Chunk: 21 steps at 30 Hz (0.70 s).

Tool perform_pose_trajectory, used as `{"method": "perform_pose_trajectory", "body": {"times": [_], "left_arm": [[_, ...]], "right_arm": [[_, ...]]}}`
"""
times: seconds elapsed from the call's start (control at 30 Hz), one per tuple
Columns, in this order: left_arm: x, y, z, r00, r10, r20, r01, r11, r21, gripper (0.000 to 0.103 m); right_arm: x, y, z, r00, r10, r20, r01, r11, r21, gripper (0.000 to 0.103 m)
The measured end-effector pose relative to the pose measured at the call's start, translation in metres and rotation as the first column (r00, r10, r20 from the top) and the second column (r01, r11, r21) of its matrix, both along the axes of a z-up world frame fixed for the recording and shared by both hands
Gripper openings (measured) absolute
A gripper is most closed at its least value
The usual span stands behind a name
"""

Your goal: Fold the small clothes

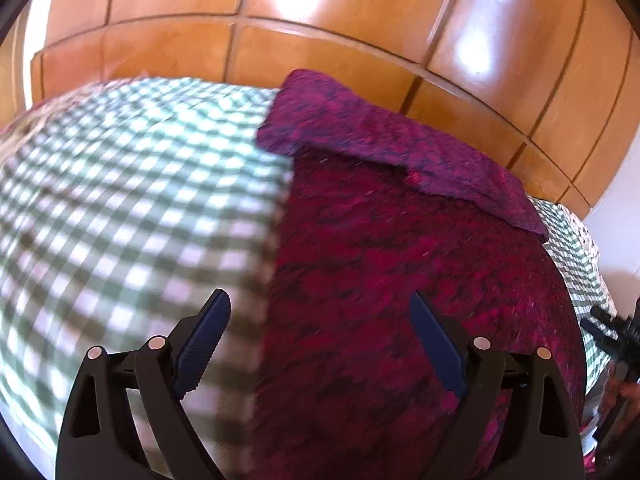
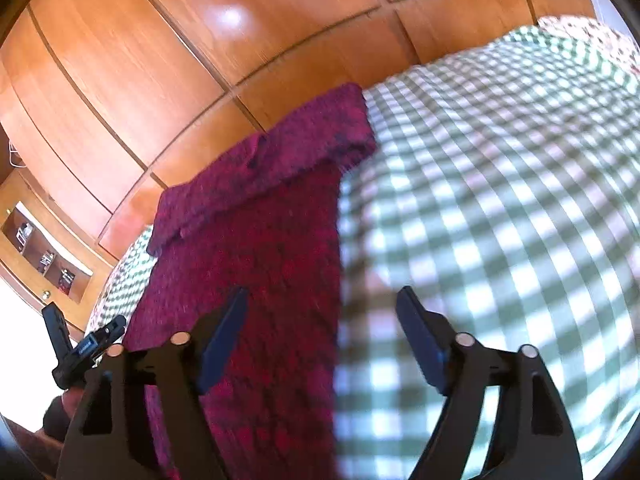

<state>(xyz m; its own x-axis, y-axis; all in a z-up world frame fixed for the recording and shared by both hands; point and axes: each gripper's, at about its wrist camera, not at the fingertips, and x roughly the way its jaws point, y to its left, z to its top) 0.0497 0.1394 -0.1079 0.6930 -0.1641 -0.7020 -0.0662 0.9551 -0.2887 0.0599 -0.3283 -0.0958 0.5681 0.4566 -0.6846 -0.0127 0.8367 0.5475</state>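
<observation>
A magenta and dark red knitted garment (image 1: 400, 260) (image 2: 260, 260) lies flat on the checked bed cover. Its sleeves are folded in as a band (image 1: 380, 140) (image 2: 280, 160) across the far end. My left gripper (image 1: 320, 304) hovers open over the garment's left edge: one finger is over the checks, the other over the knit. My right gripper (image 2: 323, 294) is open over the garment's right edge, also straddling knit and checks. Nothing is pinched in either one. The left gripper (image 2: 86, 328) also shows at the left of the right wrist view. The views are blurred.
The green and white checked cover (image 1: 120, 180) (image 2: 500, 200) spreads to both sides of the garment. A glossy wooden wardrobe (image 1: 320, 20) (image 2: 160, 60) stands right behind the bed. A small shelf niche (image 2: 48, 256) sits at far left.
</observation>
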Motion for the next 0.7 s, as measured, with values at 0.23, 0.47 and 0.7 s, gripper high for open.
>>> {"method": "perform_pose_trajectory", "body": {"times": [0.23, 0.47, 0.7], "left_arm": [[-0.030, 0.013, -0.009, 0.997, -0.071, -0.015, 0.069, 0.994, -0.085, 0.071], [-0.053, 0.007, -0.016, 0.991, -0.125, -0.043, 0.114, 0.974, -0.195, 0.059], [-0.068, 0.008, -0.017, 0.981, -0.187, -0.058, 0.162, 0.943, -0.291, 0.059]], "right_arm": [[-0.025, -0.010, -0.011, 0.998, 0.001, -0.057, 0.007, 0.990, 0.137, 0.054], [-0.038, -0.001, -0.020, 0.995, 0.061, -0.077, -0.040, 0.970, 0.242, 0.054], [-0.047, 0.013, -0.027, 0.983, 0.152, -0.102, -0.114, 0.945, 0.307, 0.055]]}}
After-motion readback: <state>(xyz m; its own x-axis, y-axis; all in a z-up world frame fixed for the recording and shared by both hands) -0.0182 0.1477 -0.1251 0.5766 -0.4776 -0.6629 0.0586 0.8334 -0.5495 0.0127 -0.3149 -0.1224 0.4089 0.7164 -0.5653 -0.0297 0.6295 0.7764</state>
